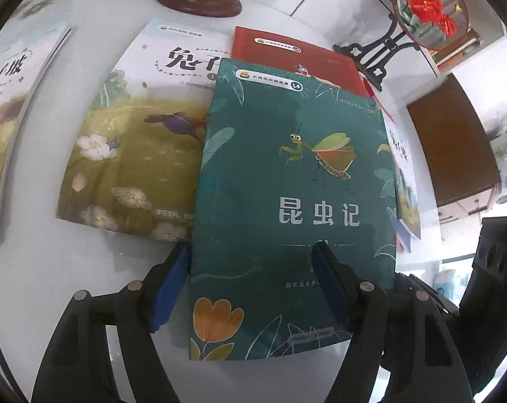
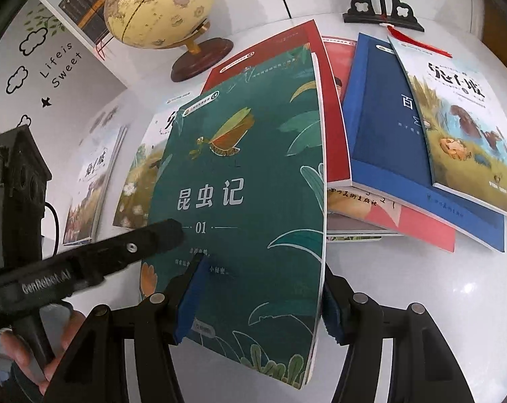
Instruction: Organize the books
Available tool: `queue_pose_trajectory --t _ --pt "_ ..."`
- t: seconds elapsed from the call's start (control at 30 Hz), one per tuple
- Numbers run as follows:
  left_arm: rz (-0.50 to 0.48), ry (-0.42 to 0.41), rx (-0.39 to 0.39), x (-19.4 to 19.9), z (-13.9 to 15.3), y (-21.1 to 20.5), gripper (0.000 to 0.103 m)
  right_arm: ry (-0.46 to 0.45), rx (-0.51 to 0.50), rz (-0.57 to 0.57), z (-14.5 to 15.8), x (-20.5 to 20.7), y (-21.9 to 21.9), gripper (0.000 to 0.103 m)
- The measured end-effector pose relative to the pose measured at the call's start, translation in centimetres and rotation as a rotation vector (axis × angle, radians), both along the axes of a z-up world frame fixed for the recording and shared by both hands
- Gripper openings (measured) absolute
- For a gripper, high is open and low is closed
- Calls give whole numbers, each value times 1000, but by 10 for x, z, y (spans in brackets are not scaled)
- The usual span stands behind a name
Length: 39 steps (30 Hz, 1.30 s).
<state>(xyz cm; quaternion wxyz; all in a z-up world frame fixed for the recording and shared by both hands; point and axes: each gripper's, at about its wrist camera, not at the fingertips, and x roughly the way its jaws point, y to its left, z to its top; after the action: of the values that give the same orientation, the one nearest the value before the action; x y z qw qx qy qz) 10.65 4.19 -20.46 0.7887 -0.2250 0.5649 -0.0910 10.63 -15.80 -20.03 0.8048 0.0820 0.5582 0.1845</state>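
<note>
A green insect book is held up off the white table, tilted. My left gripper is shut on its lower part, one blue pad on the cover and one behind. My right gripper is shut on the same green book at its lower right edge; the left gripper's finger also shows on the cover in that view. Under and behind it lie a red book, a meadow-cover book and another at far left. A blue book and a pale illustrated book are stacked at the right.
A globe on a brown base stands at the back. A black carved stand with a round flower panel stands at back right. A pink book lies under the blue one. A brown cabinet is to the right.
</note>
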Motion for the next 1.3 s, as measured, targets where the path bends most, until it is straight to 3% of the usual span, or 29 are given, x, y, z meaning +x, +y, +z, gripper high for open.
queue_pose_trajectory --t 0.1,0.2,0.37,0.6,0.77,0.9,1.03,1.13,1.3 --pt "6 -31 -22 -8 12 2 62 -40 -39 19 5 -2 3 60" --pt "-10 -102 -40 -21 36 0 61 -101 -95 57 16 -8 7 60" --pt "-87 -186 1 -27 68 -25 61 -207 -190 158 35 -26 23 60" --pt "-103 -205 -96 -29 76 -23 61 -262 -221 145 47 -34 10 59" --pt "-140 -245 -91 -31 88 -34 61 -326 -236 136 65 -35 4 58" --pt "-127 -229 -97 -26 83 -30 61 -377 -249 141 80 -36 7 59" --pt "-92 -139 -196 -14 53 -15 61 -322 -226 144 67 -30 3 58" --pt "-81 -72 -220 -5 28 -12 61 -241 -139 115 53 -23 -9 55" --pt "-74 -21 -262 0 8 -7 61 -147 -106 135 33 -22 -17 55"
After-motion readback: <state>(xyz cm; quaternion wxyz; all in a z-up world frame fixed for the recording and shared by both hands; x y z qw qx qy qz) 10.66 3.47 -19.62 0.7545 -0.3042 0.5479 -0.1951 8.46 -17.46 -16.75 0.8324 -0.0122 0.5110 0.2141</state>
